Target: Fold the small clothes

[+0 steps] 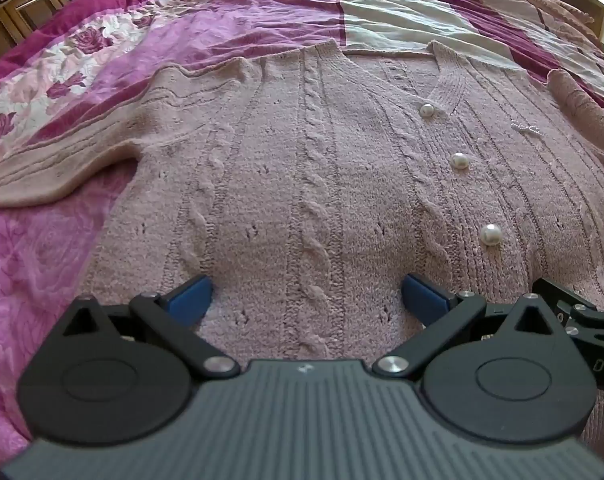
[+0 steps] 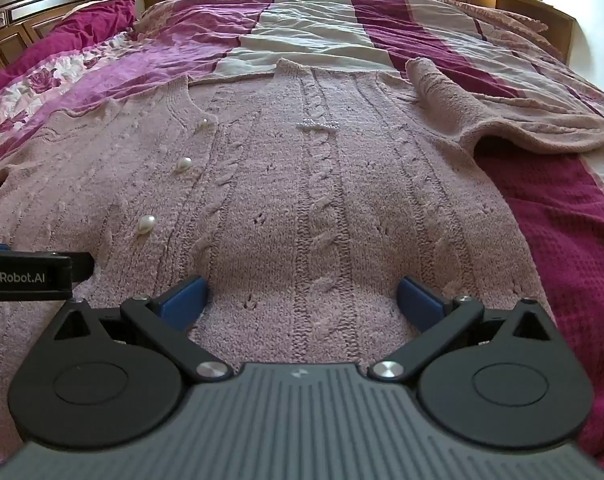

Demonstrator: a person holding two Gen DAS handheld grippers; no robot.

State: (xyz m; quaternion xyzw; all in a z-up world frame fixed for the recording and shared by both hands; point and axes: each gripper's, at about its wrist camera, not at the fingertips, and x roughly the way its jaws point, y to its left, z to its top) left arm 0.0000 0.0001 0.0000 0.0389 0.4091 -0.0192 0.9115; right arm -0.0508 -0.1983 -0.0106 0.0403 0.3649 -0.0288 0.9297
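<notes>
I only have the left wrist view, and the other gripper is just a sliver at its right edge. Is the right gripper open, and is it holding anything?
Observer: It is open wide. The right gripper hangs over the lower part of the cardigan, with only flat knit between its jaws and nothing gripped.
Operator: The sleeve on that side is cut off in my view. Where does it lie?
Observer: That sleeve lies spread out to the right on the bedspread, with a hump at the shoulder. It is not folded in over the body.
</notes>
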